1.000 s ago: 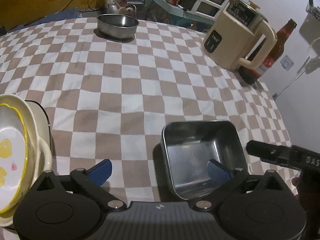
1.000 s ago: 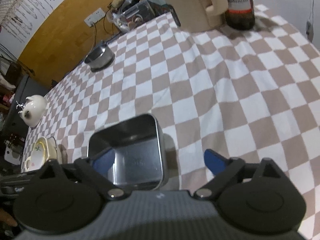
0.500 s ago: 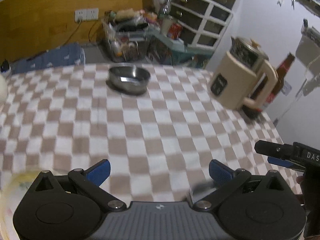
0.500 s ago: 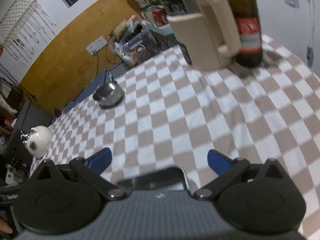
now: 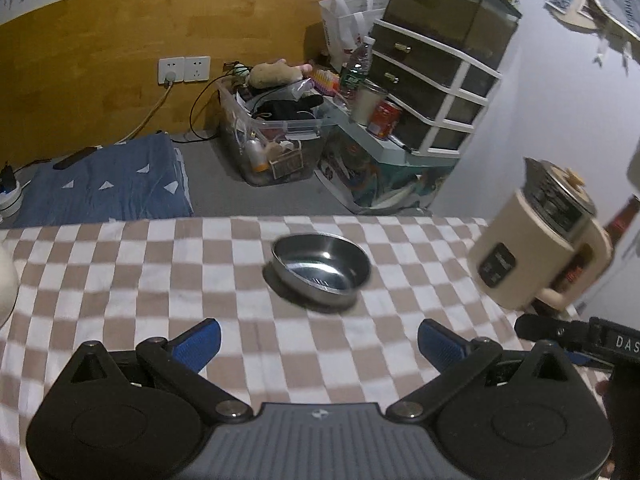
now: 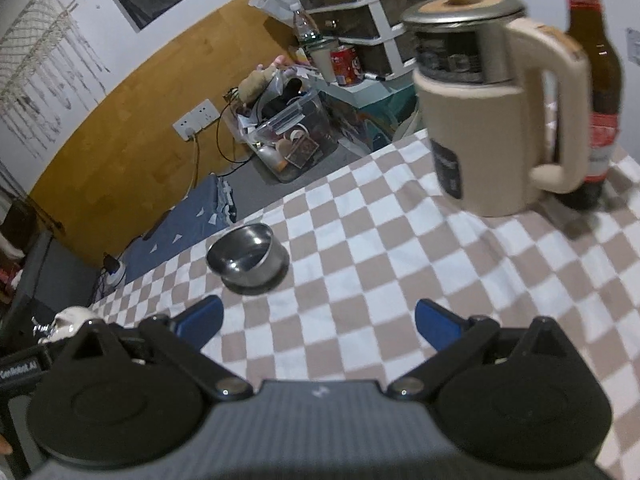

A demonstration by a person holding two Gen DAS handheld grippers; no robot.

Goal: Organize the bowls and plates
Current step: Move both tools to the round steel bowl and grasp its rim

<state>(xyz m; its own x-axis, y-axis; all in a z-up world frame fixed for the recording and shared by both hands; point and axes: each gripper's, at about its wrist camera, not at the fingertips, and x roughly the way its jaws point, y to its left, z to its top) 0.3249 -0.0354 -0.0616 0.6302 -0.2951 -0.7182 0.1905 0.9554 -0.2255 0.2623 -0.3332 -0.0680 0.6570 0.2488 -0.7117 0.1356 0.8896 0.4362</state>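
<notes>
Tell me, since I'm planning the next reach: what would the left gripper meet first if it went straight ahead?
Probably the round steel bowl on the checkered tablecloth; it sits just ahead of the open left gripper, though depth is unclear.

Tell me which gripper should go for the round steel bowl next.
Left, probably. The round steel bowl sits nearly centred ahead of the open left gripper; for the open right gripper, also empty, it lies off to the left.

Cream kettle (image 6: 488,120) on checked cloth (image 6: 400,264); brown bottle (image 6: 600,92) just behind kettle; clear storage bin (image 5: 272,136) on floor beyond.
</notes>
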